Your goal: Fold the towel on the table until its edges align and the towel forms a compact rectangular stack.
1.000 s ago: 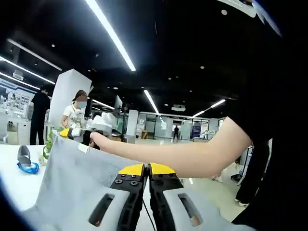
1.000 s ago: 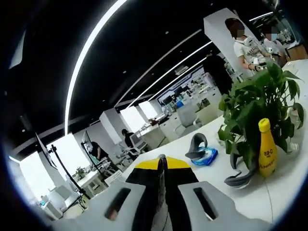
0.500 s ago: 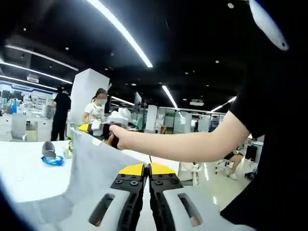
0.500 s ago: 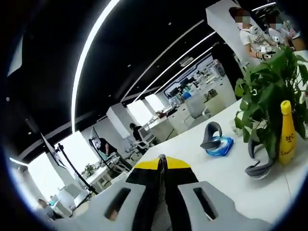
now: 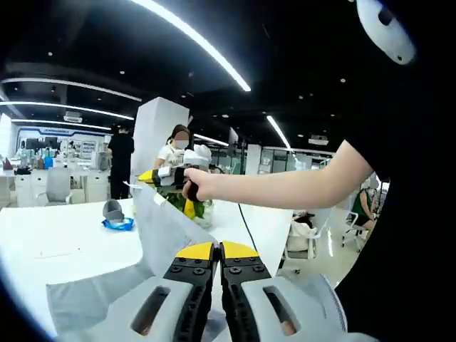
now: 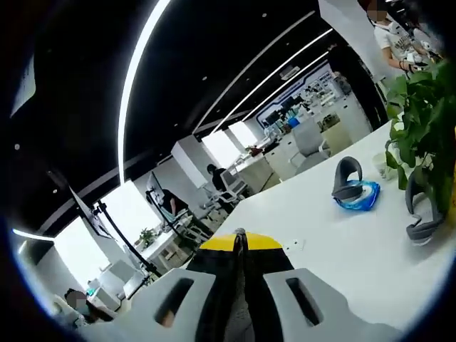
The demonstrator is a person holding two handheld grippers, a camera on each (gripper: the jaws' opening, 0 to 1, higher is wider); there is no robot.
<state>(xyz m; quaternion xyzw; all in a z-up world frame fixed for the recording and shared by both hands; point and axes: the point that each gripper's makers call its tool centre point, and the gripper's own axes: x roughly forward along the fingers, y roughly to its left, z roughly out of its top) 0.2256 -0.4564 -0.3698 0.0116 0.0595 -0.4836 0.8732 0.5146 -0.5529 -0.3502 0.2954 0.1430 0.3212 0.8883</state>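
**Towel lifted mid-fold, stack not yet formed**

Towel, a pale grey soft cloth, hangs stretched in the air between both grippers, its lower part draping onto the white bench. No aligned edges or compact stack appear, so most of the folding seems left. Left gripper, yellow-tipped with grey plastic jaws, is pressed together on one corner. Right gripper pinches grey cloth between closed jaws; in the left gripper view it is held up beside a leafy green plant.
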